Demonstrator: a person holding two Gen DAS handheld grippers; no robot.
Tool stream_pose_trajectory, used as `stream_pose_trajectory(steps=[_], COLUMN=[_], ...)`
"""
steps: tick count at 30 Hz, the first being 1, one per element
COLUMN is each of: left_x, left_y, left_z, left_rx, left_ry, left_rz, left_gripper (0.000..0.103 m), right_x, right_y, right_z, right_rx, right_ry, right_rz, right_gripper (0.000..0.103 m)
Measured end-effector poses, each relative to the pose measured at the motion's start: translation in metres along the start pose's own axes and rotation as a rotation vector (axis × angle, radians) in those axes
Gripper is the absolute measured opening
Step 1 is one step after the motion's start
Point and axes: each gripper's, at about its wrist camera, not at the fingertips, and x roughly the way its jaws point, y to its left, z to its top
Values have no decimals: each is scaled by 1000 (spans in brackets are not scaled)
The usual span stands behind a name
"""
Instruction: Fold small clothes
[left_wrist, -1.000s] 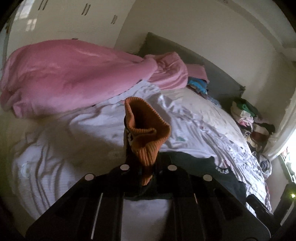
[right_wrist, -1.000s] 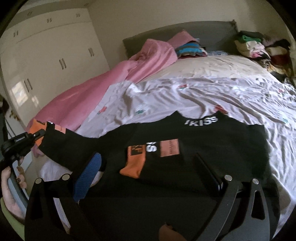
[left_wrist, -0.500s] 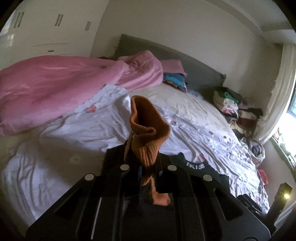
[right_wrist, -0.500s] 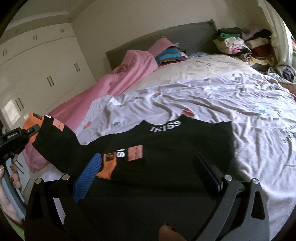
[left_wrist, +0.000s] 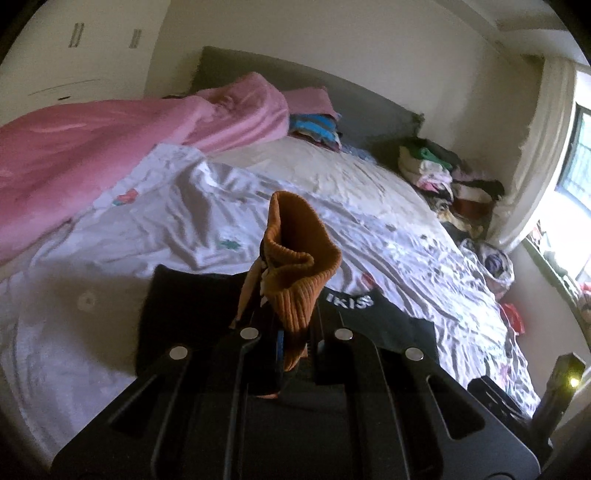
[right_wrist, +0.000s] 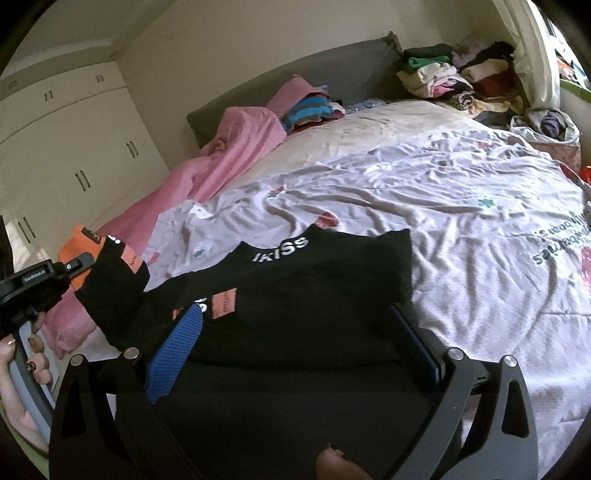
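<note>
Left gripper clamped tight on orange ribbed cuff of black sweater; sleeve lifted off bed, cuff standing up between the pads. Right gripper with jaws spread wide, blue pads either side of sweater's lower part; no grip evident. Sweater body spread flat on wrinkled white sheet, "IKISS" collar towards headboard. Pink duvet bunched along sheet's left side. Clothes pile at far corner.
</note>
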Motion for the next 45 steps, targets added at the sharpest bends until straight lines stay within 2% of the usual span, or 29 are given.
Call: stream_pose_trajectory(steps=[9, 27, 32, 37, 39, 42, 44, 45], left_x=[30, 91, 101, 102, 99, 93, 90, 88], left_y=[-33, -75, -76, -76, -77, -73, -66, -61], left_z=[-23, -87, -100, -108, -108, -105, -99, -97], left_rx=[56, 156, 169, 183, 199, 200, 199, 195], left_ry=[74, 295, 352, 385, 382, 372, 348, 338], left_rz=[-76, -245, -289, -335, -340, -357, -318, -287], left_gripper=[3, 5, 14, 38, 41, 51, 53, 55], right_x=[-1, -4, -2, 4, 8, 15, 22, 29], right_y=[-27, -61, -63, -61, -59, -55, -50, -45], right_z=[-1, -3, -3, -3, -4, -5, -6, -8], right_rx=[38, 87, 91, 94, 98, 91, 78, 65], right_ry=[-1, -4, 4, 20, 31, 49, 76, 98], right_rz=[-36, -124, -138, -141, -140, -134, -123, -111], right_gripper=[99, 99, 99, 99, 99, 98, 95, 85])
